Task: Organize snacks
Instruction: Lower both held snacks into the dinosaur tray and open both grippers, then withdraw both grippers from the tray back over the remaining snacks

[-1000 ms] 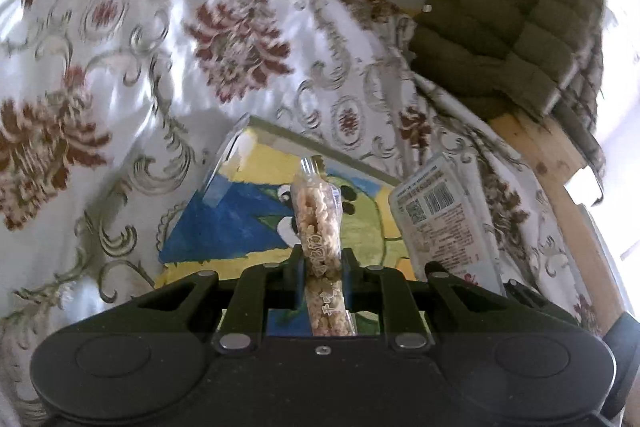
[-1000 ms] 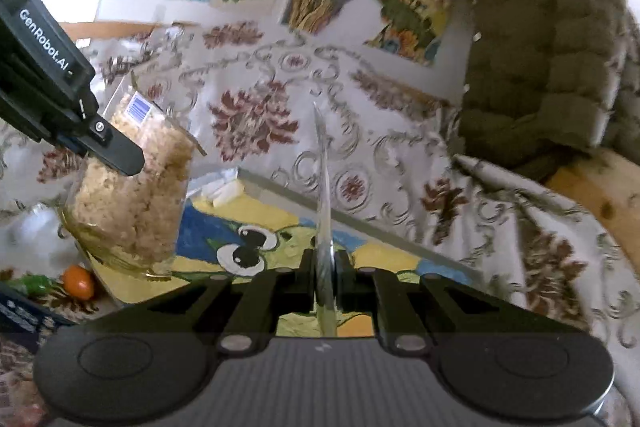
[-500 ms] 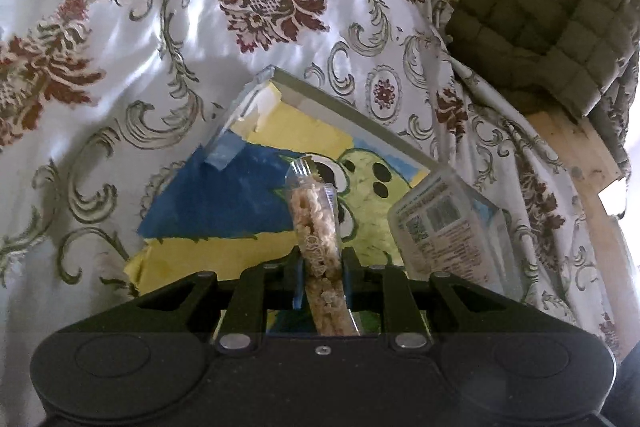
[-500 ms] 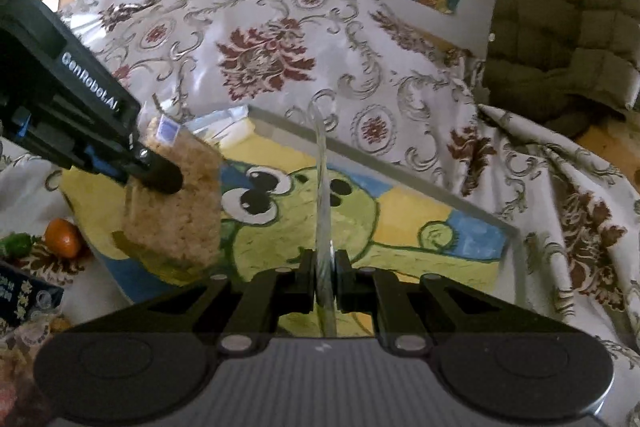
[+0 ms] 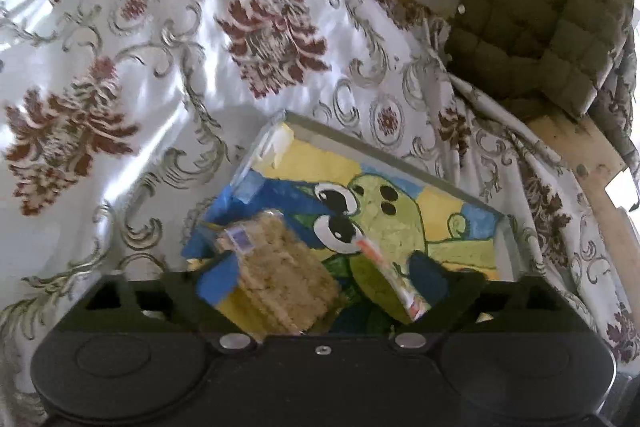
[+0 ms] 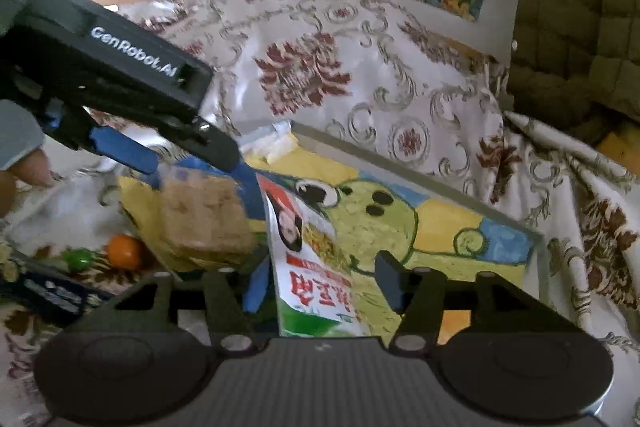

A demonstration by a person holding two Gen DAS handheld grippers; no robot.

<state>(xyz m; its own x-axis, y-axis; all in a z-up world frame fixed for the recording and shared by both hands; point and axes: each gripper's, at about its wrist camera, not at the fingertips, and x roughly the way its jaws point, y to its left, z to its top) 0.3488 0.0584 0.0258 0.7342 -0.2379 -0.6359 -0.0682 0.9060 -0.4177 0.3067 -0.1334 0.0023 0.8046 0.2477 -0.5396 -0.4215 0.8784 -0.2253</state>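
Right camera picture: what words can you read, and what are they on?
"GenRobot.AI": on the left gripper, whose jaws are opening.
Red characters on the green-and-white snack packet: upside down, too blurred to read.
Small label on the rice cracker pack: too small to read.

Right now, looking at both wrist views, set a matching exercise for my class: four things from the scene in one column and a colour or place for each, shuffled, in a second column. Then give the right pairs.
Things
1. rice cracker pack
2. red and green snack packet
3. quilted jacket
4. small round fruit

Descriptions
A. olive green, at the upper right
B. orange, lying left of the tray
C. pale brown, between the left gripper's opening jaws
D. printed with a face, between the right gripper's opening jaws

Pairs: 1-C, 2-D, 3-A, 4-B
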